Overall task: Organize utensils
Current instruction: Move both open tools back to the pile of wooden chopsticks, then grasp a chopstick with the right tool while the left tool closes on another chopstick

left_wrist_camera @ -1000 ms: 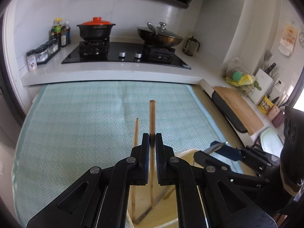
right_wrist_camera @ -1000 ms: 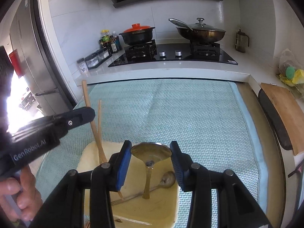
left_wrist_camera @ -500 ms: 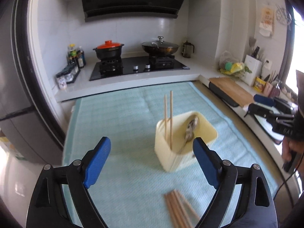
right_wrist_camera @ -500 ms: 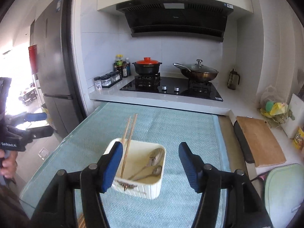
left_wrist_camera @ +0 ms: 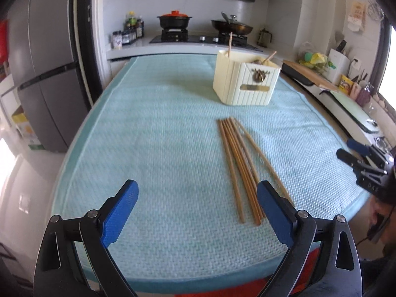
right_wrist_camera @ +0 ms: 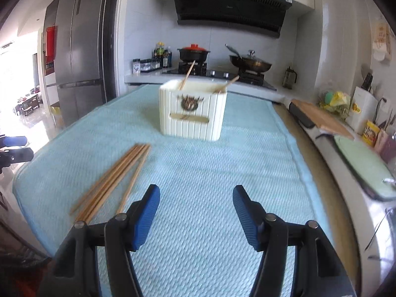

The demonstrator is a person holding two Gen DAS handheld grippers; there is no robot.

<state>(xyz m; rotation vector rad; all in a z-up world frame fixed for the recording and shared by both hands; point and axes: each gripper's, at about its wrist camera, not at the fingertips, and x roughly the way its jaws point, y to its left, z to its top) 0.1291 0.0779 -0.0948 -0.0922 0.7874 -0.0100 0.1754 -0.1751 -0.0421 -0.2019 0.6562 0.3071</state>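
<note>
A cream ribbed utensil holder point(left_wrist_camera: 245, 84) point(right_wrist_camera: 193, 113) stands on the teal mat point(left_wrist_camera: 160, 123) point(right_wrist_camera: 222, 173). One chopstick point(left_wrist_camera: 230, 42) point(right_wrist_camera: 189, 73) pokes upright out of its left side, and another thin handle point(left_wrist_camera: 268, 58) point(right_wrist_camera: 229, 84) leans out on the right. Several loose wooden chopsticks point(left_wrist_camera: 237, 158) point(right_wrist_camera: 116, 175) lie bundled on the mat in front of it. My left gripper point(left_wrist_camera: 196, 185) hovers near the mat's front edge, its jaws opening, with nothing between them; the chopstick bundle ends by its right finger. My right gripper point(right_wrist_camera: 196, 189) is open and empty, to the right of the bundle.
A stove with a red-lidded pot point(left_wrist_camera: 174, 18) and a lidded wok point(right_wrist_camera: 250, 61) sits behind the table. A grey fridge point(left_wrist_camera: 47, 69) stands on the left. A counter with a cutting board point(right_wrist_camera: 321, 118) and clutter runs along the right.
The left gripper let go of a chopstick into the holder and opened wide. The right gripper released a spoon there. Both pulled back from the holder to the mat's near edge.
</note>
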